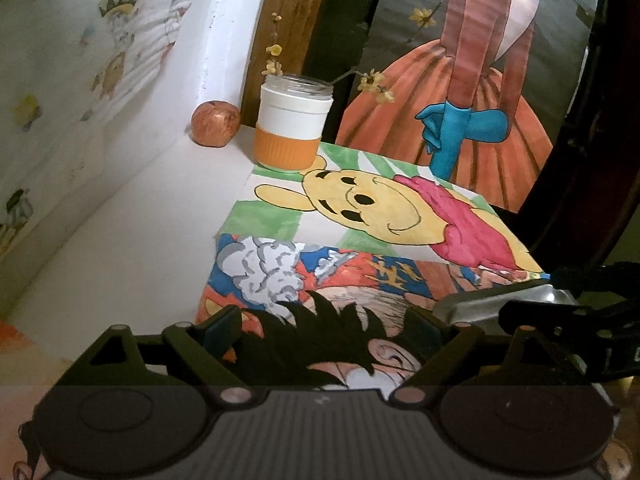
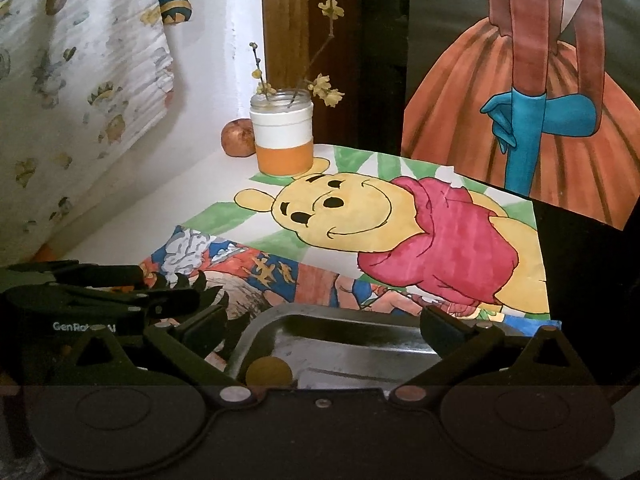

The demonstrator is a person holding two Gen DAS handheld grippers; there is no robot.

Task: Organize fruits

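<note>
Both hand-held grippers hover over a white desk (image 1: 132,216) spread with coloured cartoon drawings. The left hand-held gripper (image 1: 326,326) has its jaws wide apart with nothing between them, only the spiky-haired drawing (image 1: 320,280) beneath. The right hand-held gripper (image 2: 324,330) also stands fully apart, over a metal tray (image 2: 340,344) at the near edge of the desk; its pads touch nothing.

A small yellow-brown round fruit (image 2: 268,372) lies in the tray's near left corner, just below and between the right hand-held gripper's open jaws, closer to its left finger. A reddish apple (image 1: 215,123) sits well apart from both tools at the far left corner of the desk, against the white wall, just beside an orange-and-white jar (image 1: 294,128) holding twigs with yellow blossoms. The jar's base stands at the far edge of the bear drawing (image 1: 380,208).

The left wrist view shows the whole apple, but only the tray's rim, at the right. The right wrist view shows the tray's inside and the round fruit, while the jar hides part of the apple. Each view catches the other tool at its side. Whether the tray holds more fruit cannot be told.
</note>
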